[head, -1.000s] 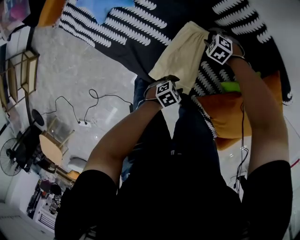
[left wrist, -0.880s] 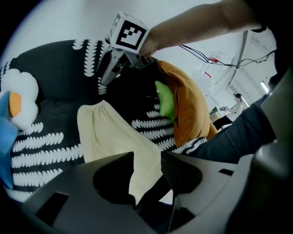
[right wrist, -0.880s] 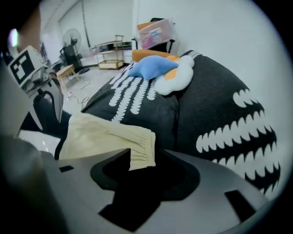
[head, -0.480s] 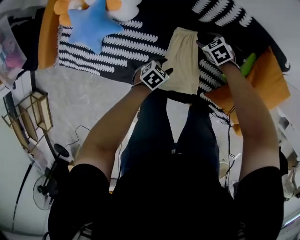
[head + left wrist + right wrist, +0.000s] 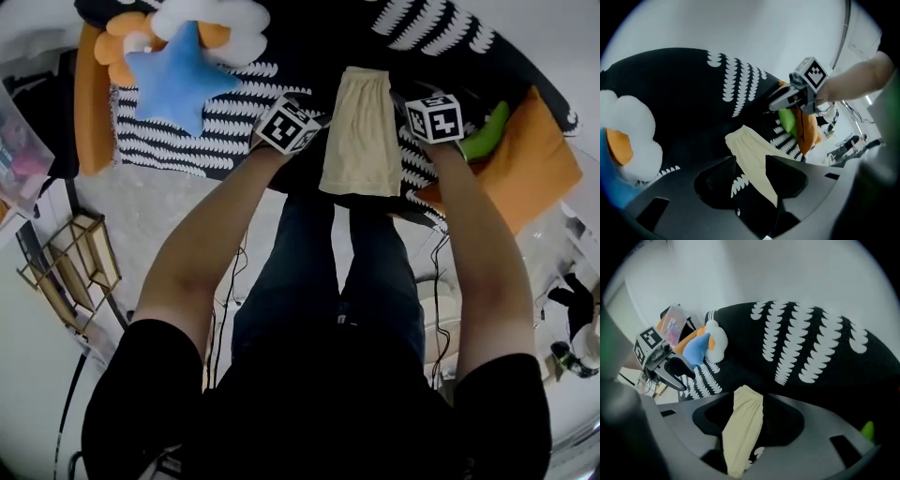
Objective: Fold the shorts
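The cream shorts (image 5: 361, 131) lie as a long narrow strip on the black bedspread with white marks (image 5: 225, 131). Their far end is the gathered waistband (image 5: 749, 394). My left gripper (image 5: 314, 117) hovers just left of the strip. Its jaws are opening, and the shorts (image 5: 752, 154) show on the bed through the gap, not pinched. My right gripper (image 5: 403, 94) hangs just right of the strip and stands open, with the shorts (image 5: 743, 432) lying below its gap. Each gripper shows in the other's view: the right gripper (image 5: 780, 101) and the left gripper (image 5: 670, 369).
A blue star cushion (image 5: 178, 75) and a white and orange plush (image 5: 202, 23) lie at the bed's far left. An orange cushion (image 5: 525, 159) and a green object (image 5: 489, 131) sit right of my right gripper. Grey floor with a wooden rack (image 5: 75, 272) runs along the left.
The shorts went from a wider spread to a narrow strip on the bed. My left gripper moved from their near corner up along their left side. The right gripper rolled beside them.
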### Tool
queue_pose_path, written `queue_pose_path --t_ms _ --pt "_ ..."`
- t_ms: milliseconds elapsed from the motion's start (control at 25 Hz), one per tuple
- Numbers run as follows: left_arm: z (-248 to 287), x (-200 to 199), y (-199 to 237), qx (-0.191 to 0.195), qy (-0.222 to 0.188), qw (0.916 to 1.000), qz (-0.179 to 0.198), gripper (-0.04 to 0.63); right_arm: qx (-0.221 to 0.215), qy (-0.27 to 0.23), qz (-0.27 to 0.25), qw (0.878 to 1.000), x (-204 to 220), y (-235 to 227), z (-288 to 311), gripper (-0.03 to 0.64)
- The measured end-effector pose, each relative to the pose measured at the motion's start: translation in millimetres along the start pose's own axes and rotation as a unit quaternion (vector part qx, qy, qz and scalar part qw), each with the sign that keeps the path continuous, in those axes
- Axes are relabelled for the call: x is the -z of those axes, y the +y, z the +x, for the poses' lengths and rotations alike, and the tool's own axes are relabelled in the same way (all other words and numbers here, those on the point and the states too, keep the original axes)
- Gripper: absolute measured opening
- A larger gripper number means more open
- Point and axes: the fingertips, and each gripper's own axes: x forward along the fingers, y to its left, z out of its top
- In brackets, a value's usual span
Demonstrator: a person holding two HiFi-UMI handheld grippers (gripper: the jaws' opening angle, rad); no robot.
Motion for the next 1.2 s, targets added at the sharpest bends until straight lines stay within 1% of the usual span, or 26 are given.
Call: queue_pose_path --t_ms 80,120,160,280,400,600,680,760,840,880,1040,1200 --pt "3.6 -7.5 17.6 -0.001 -0.02 0.9989 -0.042 0.216 -0.017 -0.015 0.05 0.998 1.6 -3.1 11.8 0.202" --pt "6.6 -10.9 25.8 -0.003 -0.028 0.9979 -0.059 0.216 -0.025 -0.021 0.069 0.997 3.2 -5.2 18.1 0.202" --pt "11.1 -13.3 32.8 -0.006 -0.033 0.9969 -0.071 0.218 -0.03 -0.024 0.078 0.996 5.1 -8.1 23.6 0.202" --pt "33.3 -17.2 47.8 -0.011 -0.035 0.9954 -0.089 0.219 -0.037 -0.022 0.084 0.996 13.8 -21.1 40.7 0.202" --pt "60.1 -20.1 58.7 -0.008 -0.038 0.9934 -0.108 0.219 -0.048 -0.023 0.097 0.994 24.4 -32.4 61.7 0.199" --pt "101.6 -26.5 80.2 0.004 -0.064 0.9852 -0.159 0.221 -0.062 -0.014 0.124 0.99 49.4 -41.6 101.6 0.198" --pt "116.3 -27.1 85.6 0.006 -0.065 0.9835 -0.169 0.221 -0.061 -0.002 0.132 0.989 61.2 -44.6 116.2 0.195" --pt "133.4 -26.2 86.7 0.014 -0.058 0.9837 -0.17 0.222 -0.054 0.006 0.149 0.987 71.7 -50.6 128.1 0.196" --pt "148.0 -23.3 88.4 0.02 -0.05 0.9828 -0.177 0.222 -0.051 0.007 0.175 0.983 77.8 -56.0 138.5 0.192" --pt "153.5 -21.9 90.5 0.022 -0.049 0.981 -0.186 0.222 -0.053 0.005 0.191 0.98 78.6 -57.1 143.0 0.192" --pt "170.5 -17.9 95.1 0.044 -0.051 0.9696 -0.235 0.222 -0.074 -0.005 0.268 0.961 78.6 -59.0 153.7 0.187" --pt "180.3 -12.5 95.6 0.072 -0.042 0.9598 -0.268 0.216 -0.089 0.004 0.303 0.949 80.7 -59.1 160.4 0.156"
